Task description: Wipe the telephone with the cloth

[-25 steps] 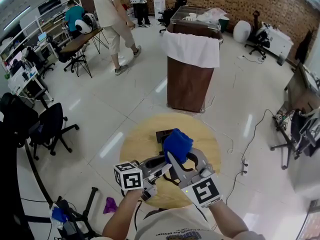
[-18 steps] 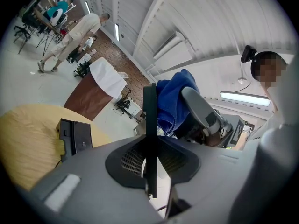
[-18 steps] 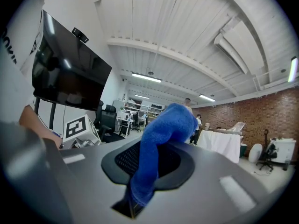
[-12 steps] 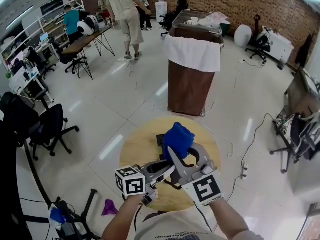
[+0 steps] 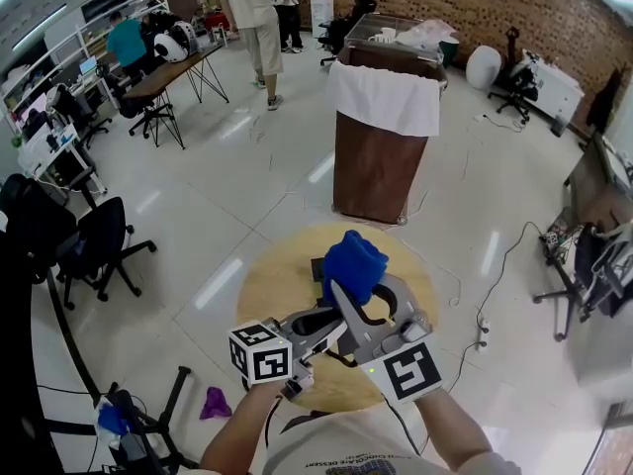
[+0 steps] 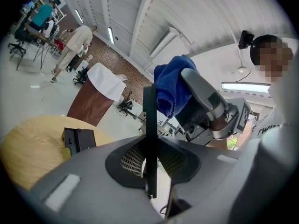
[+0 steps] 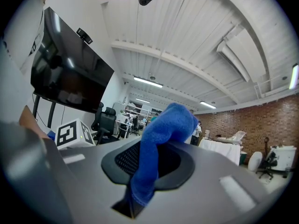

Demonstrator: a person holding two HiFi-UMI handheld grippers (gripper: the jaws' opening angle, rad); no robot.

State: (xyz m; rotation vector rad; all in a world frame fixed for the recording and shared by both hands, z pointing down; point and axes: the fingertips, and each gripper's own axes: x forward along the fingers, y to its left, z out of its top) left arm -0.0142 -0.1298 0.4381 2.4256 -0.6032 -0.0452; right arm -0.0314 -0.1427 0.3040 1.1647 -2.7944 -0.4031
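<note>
The left gripper (image 5: pixel 318 325) has its jaws closed on a thin dark slab seen edge-on, which I take for the telephone (image 6: pixel 149 125). Its long axis runs straight out along those jaws, raised off the round worktop (image 5: pixel 267 290). The right gripper (image 5: pixel 344 300) has its jaws clamped on the blue cloth (image 5: pixel 353 263). The cloth's bunched end sits just right of the telephone's far end, and I cannot tell whether they touch. 1 black box (image 6: pixel 78 139) lies apart on the worktop.

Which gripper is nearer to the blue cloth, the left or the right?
Right. The right gripper is shut on the blue cloth, which sticks out above its jaws. The left gripper sits just beside the right one, shut on a thin black slab.
</note>
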